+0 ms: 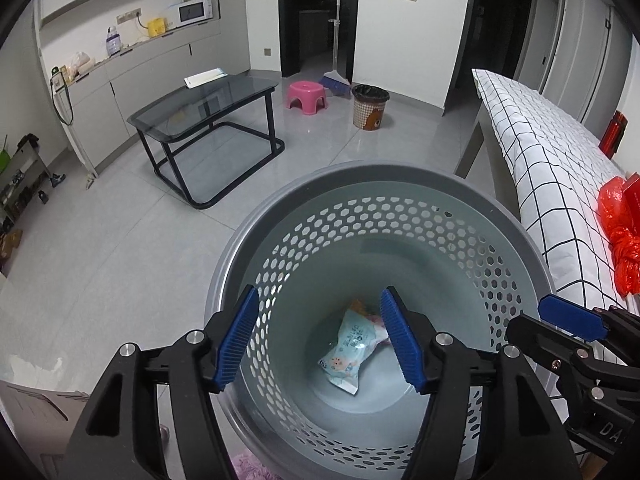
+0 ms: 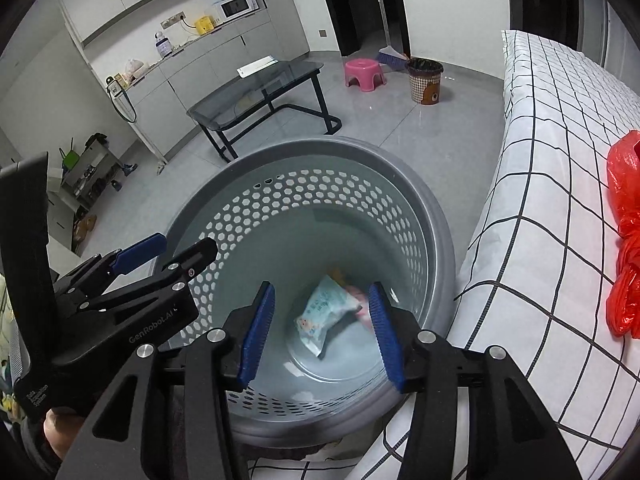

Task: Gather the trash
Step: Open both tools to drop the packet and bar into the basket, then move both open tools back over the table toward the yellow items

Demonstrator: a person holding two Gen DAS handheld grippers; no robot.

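i see the checked bed [image 2: 560, 160] just right of the grey basket [image 1: 280, 200], red bag [image 2: 624, 240] on it. both my left gripper [image 1: 320, 336] and right gripper [image 2: 320, 328] hang released over the basket; the blue packet [image 1: 352, 348] lies on its bottom, below them.

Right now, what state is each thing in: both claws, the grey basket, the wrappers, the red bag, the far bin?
left claw: open, empty, over the basket
right claw: open, empty, over the basket
grey basket: upright, beside the bed
blue wrapper: lying on the basket floor
pink wrapper: partly under the blue one
red bag: crumpled on the checked bedcover
far bin: upright, lined with a dark bag
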